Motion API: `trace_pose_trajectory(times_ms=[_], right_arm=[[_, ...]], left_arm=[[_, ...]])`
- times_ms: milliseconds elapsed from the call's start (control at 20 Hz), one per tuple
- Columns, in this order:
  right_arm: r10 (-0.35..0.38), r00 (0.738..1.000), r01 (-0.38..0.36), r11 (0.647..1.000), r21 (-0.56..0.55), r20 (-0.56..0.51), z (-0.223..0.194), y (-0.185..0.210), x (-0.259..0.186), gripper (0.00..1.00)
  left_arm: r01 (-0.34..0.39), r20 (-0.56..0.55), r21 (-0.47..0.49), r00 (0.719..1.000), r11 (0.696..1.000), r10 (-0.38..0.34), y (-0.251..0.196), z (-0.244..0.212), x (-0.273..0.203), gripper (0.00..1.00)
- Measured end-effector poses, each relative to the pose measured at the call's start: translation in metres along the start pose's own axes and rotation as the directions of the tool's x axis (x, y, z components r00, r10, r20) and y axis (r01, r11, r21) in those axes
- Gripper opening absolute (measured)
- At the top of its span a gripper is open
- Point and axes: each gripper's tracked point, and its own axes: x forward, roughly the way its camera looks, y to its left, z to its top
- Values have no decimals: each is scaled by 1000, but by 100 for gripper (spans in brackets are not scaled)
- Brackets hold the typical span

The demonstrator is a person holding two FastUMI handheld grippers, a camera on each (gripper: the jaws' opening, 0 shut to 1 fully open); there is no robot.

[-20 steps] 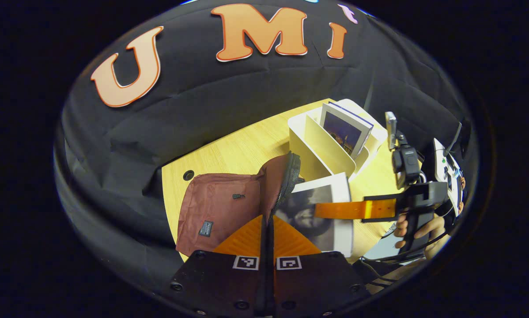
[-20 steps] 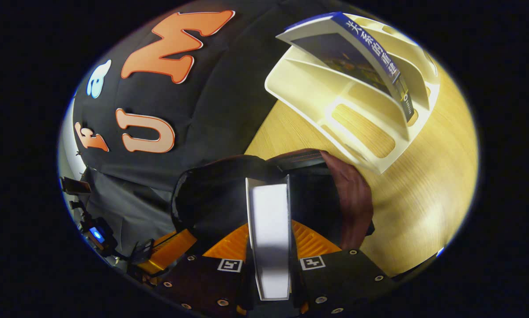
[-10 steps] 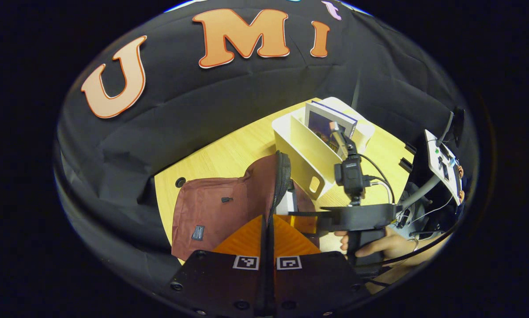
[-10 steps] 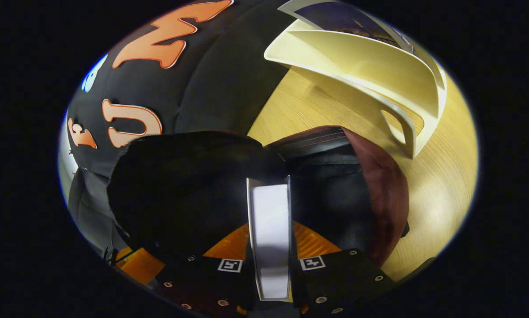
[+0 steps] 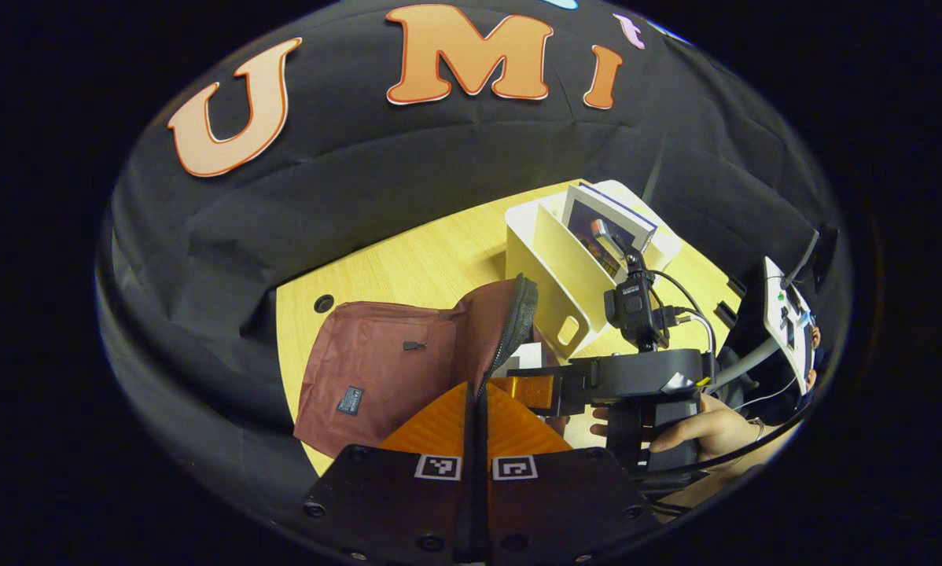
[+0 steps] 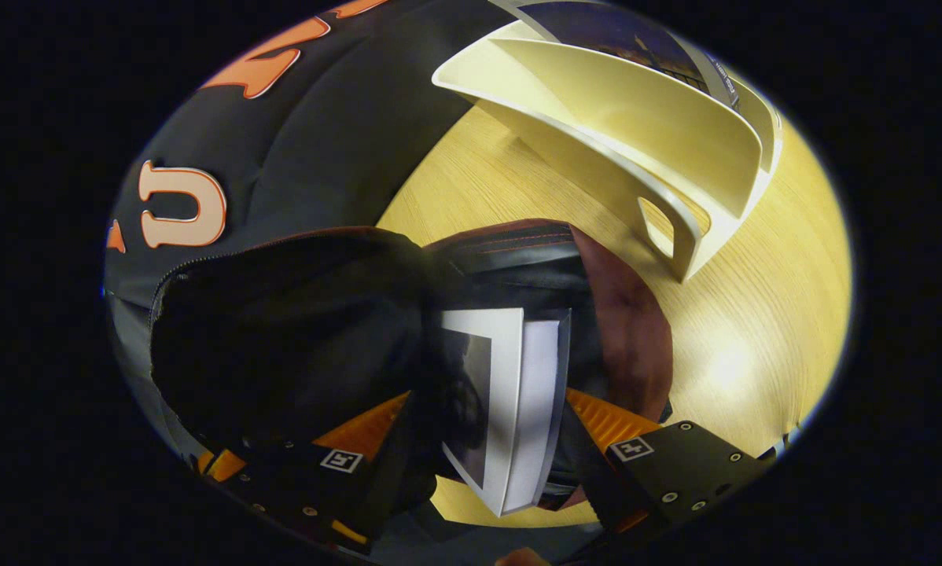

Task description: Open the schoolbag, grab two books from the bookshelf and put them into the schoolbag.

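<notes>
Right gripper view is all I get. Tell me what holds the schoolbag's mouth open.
Observer: The left gripper, shut on the zipper edge of the schoolbag flap, seems to hold that flap up.
Operator: Report how my gripper sits from outside.
Observer: The right gripper points into the mouth just under the flap, with a hand behind on its handle.
Operator: Describe the rest of the bag.
Observer: Its body lies flat on the table, label patch facing up.
</notes>
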Motion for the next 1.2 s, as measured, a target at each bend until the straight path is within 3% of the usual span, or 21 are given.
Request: trace_pose_trajectory(times_ms=[150,550,650,900,1100,1200], right_arm=[[-48,999,47,998,-50,-13,-2,-13,-11,98],[-38,999,41,991,-125,25,4,-34,-66,98],[-66,997,74,978,-193,49,11,-50,-90,98],[-170,976,208,906,-367,134,49,-88,-165,98],[-278,927,370,779,-506,251,110,-102,-222,98],[-277,926,376,753,-540,258,132,-86,-236,98]], left_arm=[[-6,3,-15,1000,1000,6,4,-3,-2,0],[2,10,-41,1000,999,-2,5,-6,-4,1],[7,10,-40,1000,999,-7,4,-9,-4,1],[26,9,-42,1000,999,-26,1,-12,-1,1],[37,4,-53,999,998,-37,-2,-15,1,0],[43,1,-63,999,997,-43,-3,-16,3,0]])
